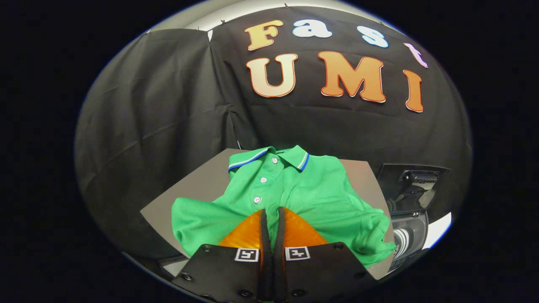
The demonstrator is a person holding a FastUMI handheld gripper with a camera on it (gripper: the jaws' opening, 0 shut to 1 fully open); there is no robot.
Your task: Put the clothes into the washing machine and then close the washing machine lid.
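Observation:
A green polo shirt (pixel 311 189) with a blue-and-white trimmed collar and white buttons lies spread on a grey table (pixel 198 189), collar towards the far wall. My gripper (pixel 271 216) sits over the shirt's near part, just below the button placket. Its two fingers are drawn close together, with a thin strip of green fabric pinched between them. To the right of the table stands the washing machine (pixel 406 237), its dark lid (pixel 414 183) raised and the ribbed drum opening showing below it.
Black cloth walls close the booth behind and to the left of the table. The shirt's right sleeve hangs near the table's right edge, close to the washing machine. A bright strip of floor (pixel 438 229) shows beyond the machine.

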